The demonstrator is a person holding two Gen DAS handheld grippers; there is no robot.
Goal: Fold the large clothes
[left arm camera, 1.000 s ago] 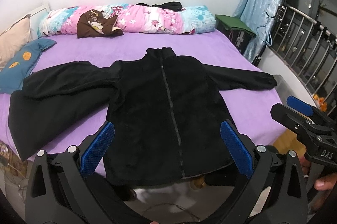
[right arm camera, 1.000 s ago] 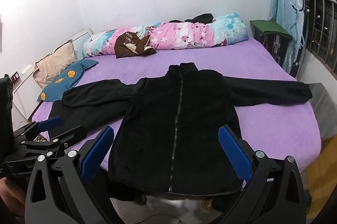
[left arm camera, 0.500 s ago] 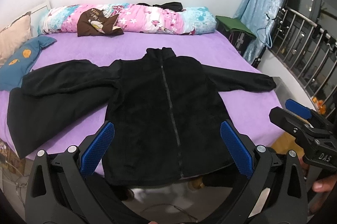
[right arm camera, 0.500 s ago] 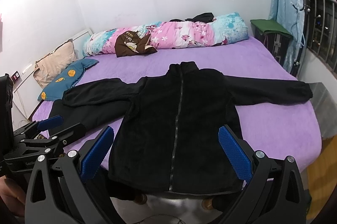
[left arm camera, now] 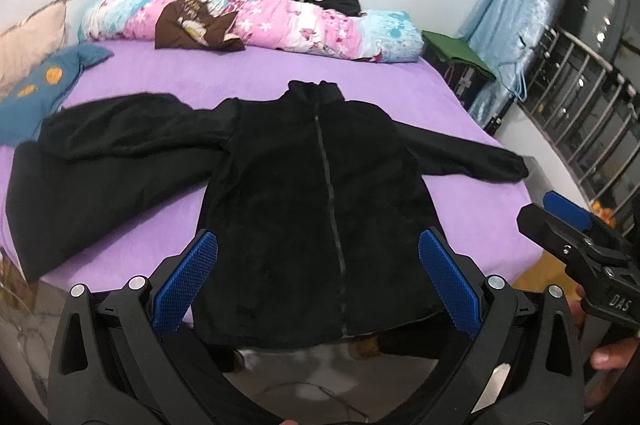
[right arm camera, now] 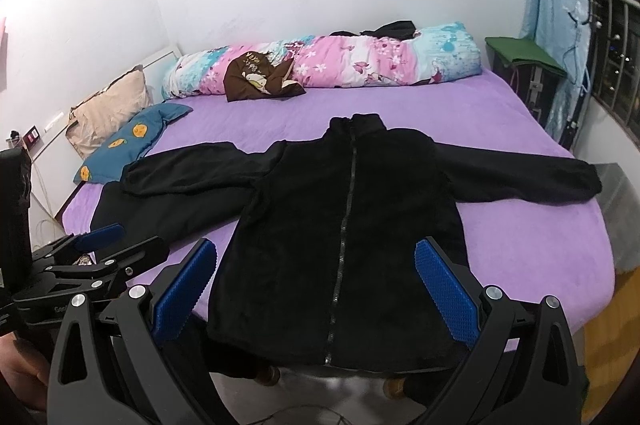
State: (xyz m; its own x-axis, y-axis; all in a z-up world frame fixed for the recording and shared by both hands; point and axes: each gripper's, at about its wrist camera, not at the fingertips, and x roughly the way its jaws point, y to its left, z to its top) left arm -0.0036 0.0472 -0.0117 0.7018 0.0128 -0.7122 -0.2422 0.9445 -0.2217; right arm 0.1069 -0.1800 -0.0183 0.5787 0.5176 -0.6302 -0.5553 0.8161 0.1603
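1. A black fleece zip-front jacket [left arm camera: 316, 209] lies spread flat, front up, on a bed with a purple sheet [left arm camera: 248, 73]; its collar points toward the far wall and its hem hangs over the near edge of the bed.
2. Both sleeves are stretched out sideways; the right sleeve [right arm camera: 520, 181] reaches close to the bed's right edge.
3. The left sleeve rests on a second black garment [left arm camera: 80, 193] that lies on the left part of the sheet and runs to the near left edge.
4. The left hand-held gripper [left arm camera: 318, 285] hovers in front of the hem with its blue pads [left arm camera: 188, 281] spread wide apart, holding nothing.
5. The right hand-held gripper [right arm camera: 316, 289] sits just beside it to the right, also spread wide with its blue pads [right arm camera: 446, 295] apart and nothing between them, clear of the jacket.
6. Along the wall lies a rolled pink and light-blue floral quilt [right arm camera: 340, 61], with a brown printed cloth [right arm camera: 256, 77] resting against it.
7. A teal pillow with orange prints [right arm camera: 128, 141] and a beige pillow [right arm camera: 108, 109] lie at the left side of the bed.
8. A light-blue curtain [right arm camera: 556, 13] hangs at the right, with a green-topped stand [right arm camera: 524, 57] beside it.
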